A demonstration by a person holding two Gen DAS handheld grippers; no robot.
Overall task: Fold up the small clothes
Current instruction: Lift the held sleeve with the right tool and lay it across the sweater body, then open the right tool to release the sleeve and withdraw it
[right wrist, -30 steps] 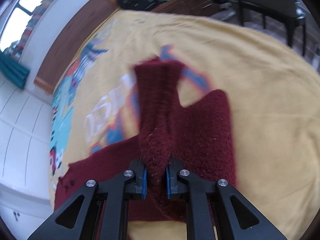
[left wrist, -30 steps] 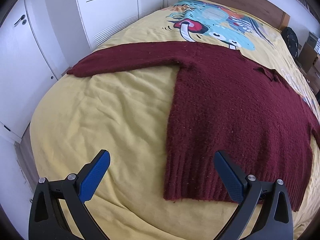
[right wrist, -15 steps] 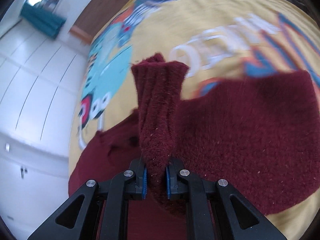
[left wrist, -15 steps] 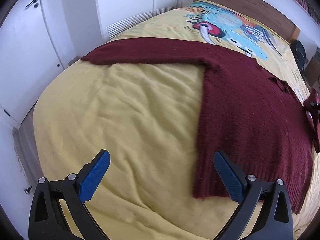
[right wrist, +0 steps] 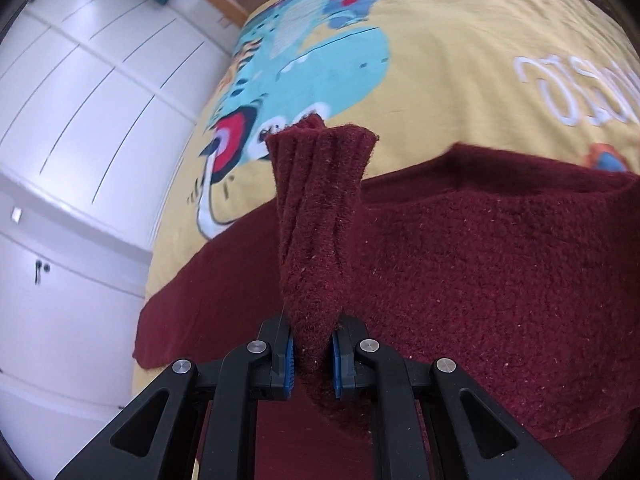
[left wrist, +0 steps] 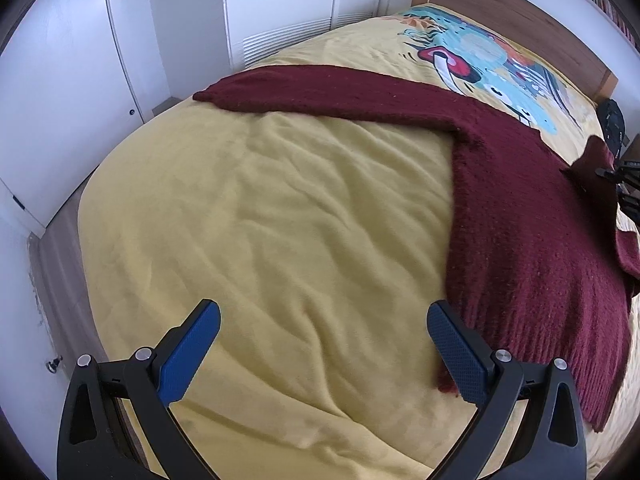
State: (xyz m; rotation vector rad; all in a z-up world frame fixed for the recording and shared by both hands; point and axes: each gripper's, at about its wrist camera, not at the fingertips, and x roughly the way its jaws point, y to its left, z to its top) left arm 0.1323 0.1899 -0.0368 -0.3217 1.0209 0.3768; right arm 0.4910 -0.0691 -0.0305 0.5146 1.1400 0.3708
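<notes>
The sleeve cuff (right wrist: 320, 216) could slip free if the knit drags on the sweater (left wrist: 540, 240) body lying on the bed (left wrist: 280, 220), leaving a crooked fold. The right claw (right wrist: 312, 354) is clamped on that cuff, which stands up just ahead of it. The left claw (left wrist: 324, 340) stands wide apart, empty, the sweater's hem beside its right finger.
</notes>
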